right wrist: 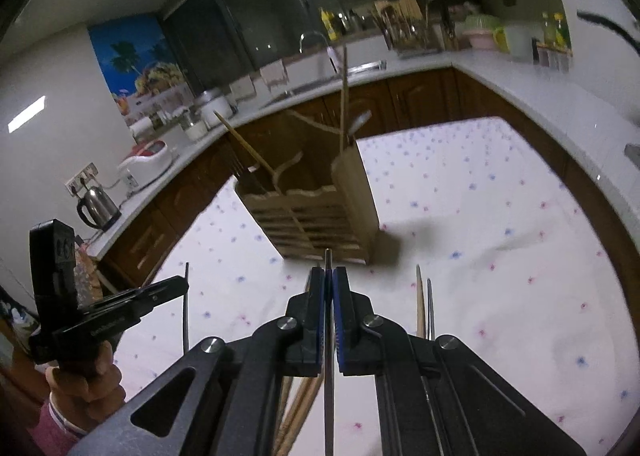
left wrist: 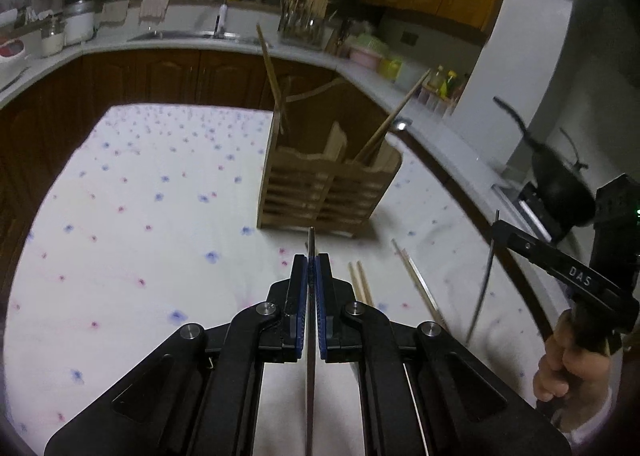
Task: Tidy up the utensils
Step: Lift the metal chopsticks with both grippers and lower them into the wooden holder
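A slatted wooden utensil holder (left wrist: pixel 326 185) stands on the flowered tablecloth and also shows in the right wrist view (right wrist: pixel 316 211). Wooden chopsticks (left wrist: pixel 394 117) lean out of it. My left gripper (left wrist: pixel 311 268) is shut on a thin metal chopstick (left wrist: pixel 311 332), held above the cloth just short of the holder. My right gripper (right wrist: pixel 329 280) is shut on another metal chopstick (right wrist: pixel 328 356), also in front of the holder. Each gripper shows in the other's view, the right (left wrist: pixel 496 223) and the left (right wrist: pixel 185 282). Loose wooden chopsticks (left wrist: pixel 360 284) and a metal one (left wrist: pixel 418 282) lie on the cloth.
The table (left wrist: pixel 132 215) has a white flowered cloth. A kitchen counter (left wrist: pixel 168 37) with sink, dish rack, rice cooker and kettle (right wrist: pixel 98 205) runs around behind it. A black pan (left wrist: pixel 560 187) sits on the stove at right. Chopsticks (right wrist: pixel 422 304) lie beside my right gripper.
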Available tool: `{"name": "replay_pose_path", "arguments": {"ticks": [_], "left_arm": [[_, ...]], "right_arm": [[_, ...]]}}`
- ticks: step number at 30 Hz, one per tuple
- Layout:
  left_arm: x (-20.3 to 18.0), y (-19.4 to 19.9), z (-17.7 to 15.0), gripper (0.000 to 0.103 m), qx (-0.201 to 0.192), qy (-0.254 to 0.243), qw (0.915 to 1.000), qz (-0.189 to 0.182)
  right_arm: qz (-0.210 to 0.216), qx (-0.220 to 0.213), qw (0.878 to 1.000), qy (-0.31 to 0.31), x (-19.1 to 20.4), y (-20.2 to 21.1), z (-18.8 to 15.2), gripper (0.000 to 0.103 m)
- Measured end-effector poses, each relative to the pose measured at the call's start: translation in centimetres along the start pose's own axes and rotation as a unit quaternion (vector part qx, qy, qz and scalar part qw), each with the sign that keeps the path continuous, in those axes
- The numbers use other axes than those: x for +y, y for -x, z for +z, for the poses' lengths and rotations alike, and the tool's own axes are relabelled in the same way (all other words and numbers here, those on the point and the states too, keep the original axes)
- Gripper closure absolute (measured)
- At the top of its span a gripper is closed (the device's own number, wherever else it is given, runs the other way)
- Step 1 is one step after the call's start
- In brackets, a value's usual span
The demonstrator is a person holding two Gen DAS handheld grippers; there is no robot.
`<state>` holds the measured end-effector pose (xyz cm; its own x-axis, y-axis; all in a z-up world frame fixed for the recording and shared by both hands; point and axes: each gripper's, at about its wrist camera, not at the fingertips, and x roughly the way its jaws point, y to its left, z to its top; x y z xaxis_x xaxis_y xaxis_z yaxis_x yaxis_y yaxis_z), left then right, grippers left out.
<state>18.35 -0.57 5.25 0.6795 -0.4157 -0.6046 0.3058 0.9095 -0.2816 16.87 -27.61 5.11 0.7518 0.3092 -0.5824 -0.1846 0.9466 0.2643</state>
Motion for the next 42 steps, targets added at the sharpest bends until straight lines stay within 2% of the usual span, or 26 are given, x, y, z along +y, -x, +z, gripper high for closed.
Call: {"name": "replay_pose_path", "arguments": {"ticks": [11,24,42], "left_arm": [[-0.6,3.7,1.3,0.100,-0.047,-0.010,0.9988,-0.002],[-0.6,4.4,2.5,0.100,-0.069,-0.012,0.9975,0.003],[-1.1,6.2,7.3,0.101,-0.130,-0.023,0.9913,0.003]], "right_arm": [[0.005,-0.058,0.998,0.012,1.5,3.2,2.3,0.099],[0.007,-0.082,0.996,0.015,1.6,3.5,4.1,0.099],[0.012,-0.121,0.992,0.027,2.3,4.2,7.5,0.099]]}}
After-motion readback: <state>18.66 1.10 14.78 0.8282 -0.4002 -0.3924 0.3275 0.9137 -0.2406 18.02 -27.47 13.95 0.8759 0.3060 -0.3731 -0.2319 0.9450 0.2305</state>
